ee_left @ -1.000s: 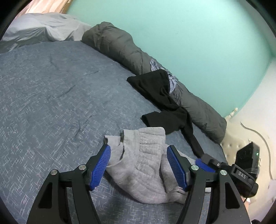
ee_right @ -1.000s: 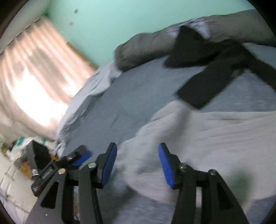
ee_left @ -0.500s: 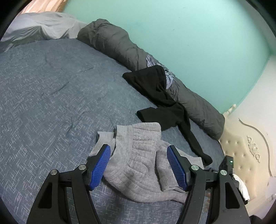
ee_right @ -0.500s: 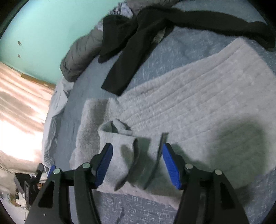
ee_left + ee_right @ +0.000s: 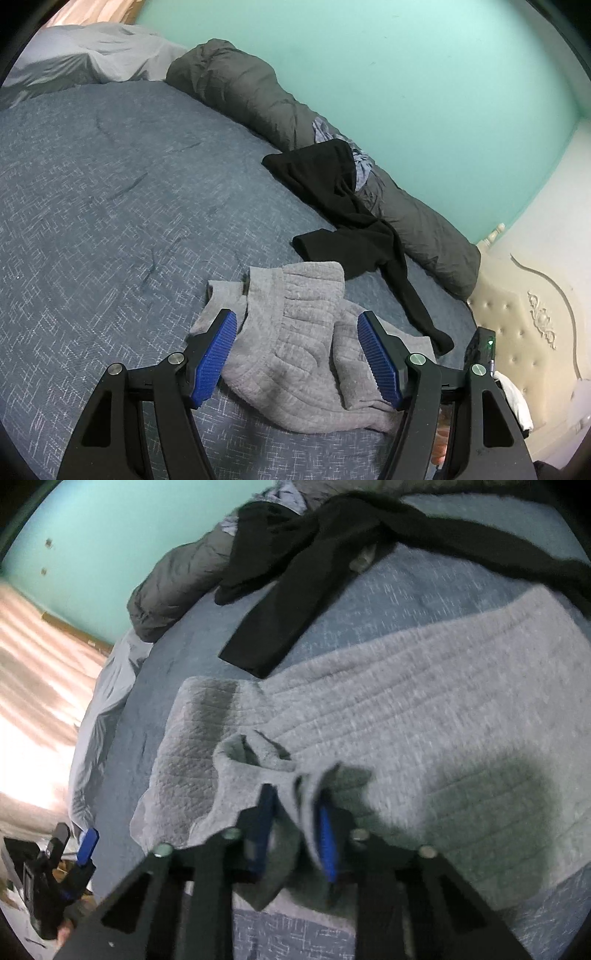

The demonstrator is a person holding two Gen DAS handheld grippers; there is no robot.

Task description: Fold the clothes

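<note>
A grey ribbed garment (image 5: 295,332) lies crumpled on the blue bedcover (image 5: 92,203). My left gripper (image 5: 297,354) hovers just over its near part, open, blue pads wide apart and touching nothing. In the right wrist view the same grey garment (image 5: 406,709) spreads flat to the right. A raised fold at its near edge stands between the pads of my right gripper (image 5: 295,812). Those jaws are closing and pinch the fold. A black garment (image 5: 354,229) lies past the grey one, partly over the rolled duvet.
A dark grey rolled duvet (image 5: 251,92) runs along the teal wall. A pale sheet (image 5: 92,55) is heaped at the far left. A cream padded headboard (image 5: 535,314) stands at the right. In the right wrist view, bright curtains (image 5: 33,686) hang at the left.
My right gripper has dropped onto the grey garment and its jaws have come together on a raised fold. The left gripper has stayed open over the garment.
</note>
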